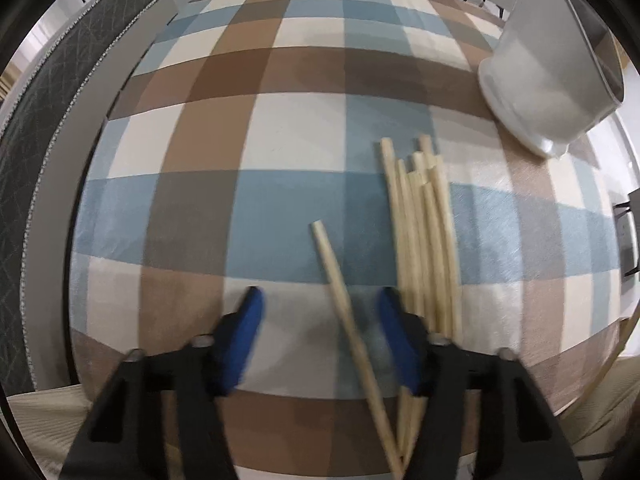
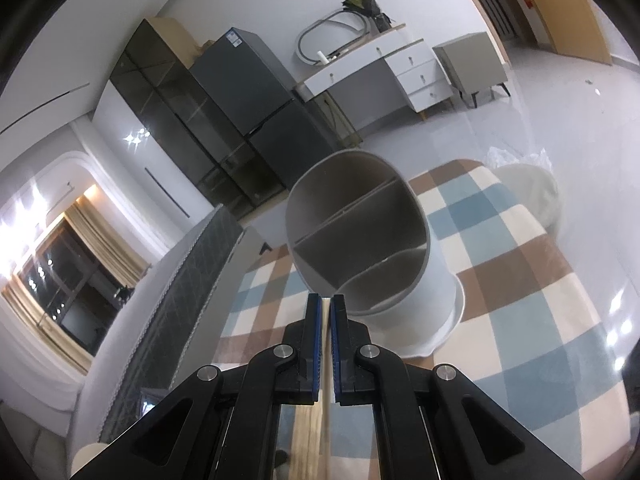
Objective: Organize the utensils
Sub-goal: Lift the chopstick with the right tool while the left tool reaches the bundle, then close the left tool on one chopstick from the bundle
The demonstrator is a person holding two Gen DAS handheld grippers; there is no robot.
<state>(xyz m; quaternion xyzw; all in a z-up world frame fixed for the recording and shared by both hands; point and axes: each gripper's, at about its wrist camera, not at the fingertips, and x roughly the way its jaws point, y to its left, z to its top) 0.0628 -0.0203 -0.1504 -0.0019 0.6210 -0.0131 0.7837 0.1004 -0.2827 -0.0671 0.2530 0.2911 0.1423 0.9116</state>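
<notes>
While the left gripper (image 1: pixel 320 308) straddles a single chopstick (image 1: pixel 340 300) without clamping it, the right gripper (image 2: pixel 326 308) pinches another chopstick (image 2: pixel 326 392); beyond lie the chopstick bundle (image 1: pixel 424 240) and grey divided holder (image 2: pixel 360 232) on the checked cloth (image 1: pixel 280 128).

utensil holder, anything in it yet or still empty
Empty as far as can be seen: in the right wrist view the utensil holder shows bare divided compartments, while the chopsticks lie on the tablecloth.
</notes>
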